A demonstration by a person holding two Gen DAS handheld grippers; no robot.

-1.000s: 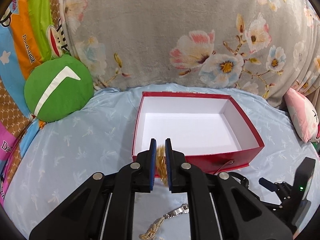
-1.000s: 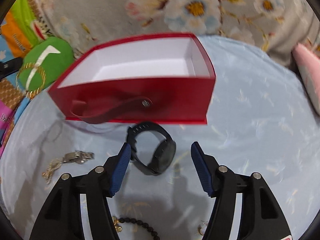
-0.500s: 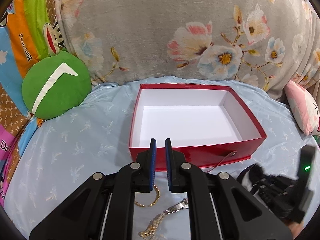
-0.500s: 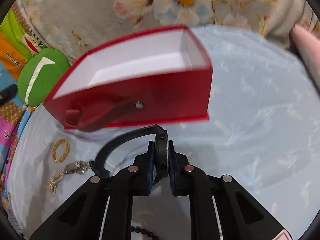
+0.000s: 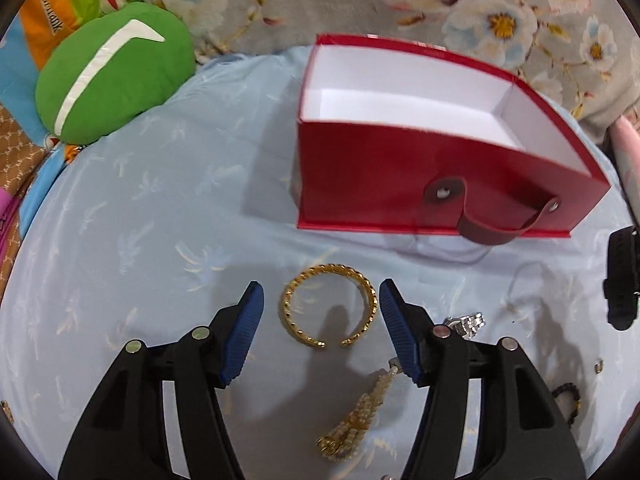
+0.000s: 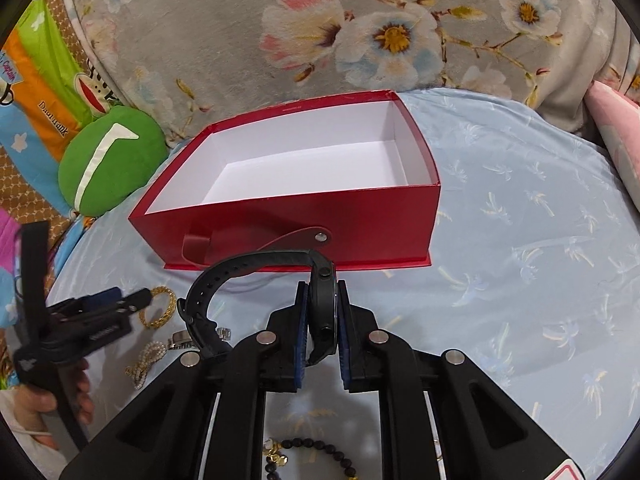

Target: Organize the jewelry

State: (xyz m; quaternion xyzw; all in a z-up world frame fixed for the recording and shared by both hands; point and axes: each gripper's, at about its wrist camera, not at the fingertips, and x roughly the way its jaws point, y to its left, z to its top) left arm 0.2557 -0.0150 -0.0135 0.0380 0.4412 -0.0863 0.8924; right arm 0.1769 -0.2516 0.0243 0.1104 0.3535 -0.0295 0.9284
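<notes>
A gold open bangle (image 5: 330, 306) lies flat on the pale blue bedsheet. My left gripper (image 5: 320, 306) hangs low over it with its jaws opening. The blue pads stand on either side of the bangle and do not touch it. My right gripper (image 6: 322, 294) is shut on the case of a black wristwatch (image 6: 324, 300), held above the sheet with its strap curling left. The red box (image 6: 288, 220) with a white inside stands empty just beyond both grippers. The right wrist view also shows the left gripper (image 6: 128, 296) beside the bangle (image 6: 160, 308).
A silver watch (image 5: 468, 322) and a pearl bracelet (image 5: 360, 416) lie near the left gripper's right finger. A black bead bracelet (image 6: 320, 452) lies under the right gripper. A green round cushion (image 5: 112, 76) and a floral blanket (image 6: 360, 40) bound the far side. A dark strap handle (image 5: 492, 228) hangs off the box front.
The gold bangle left the shut left gripper and landed on the sheet; that gripper then sank and opened around it. The right gripper closed on the black watch and lifted it slightly.
</notes>
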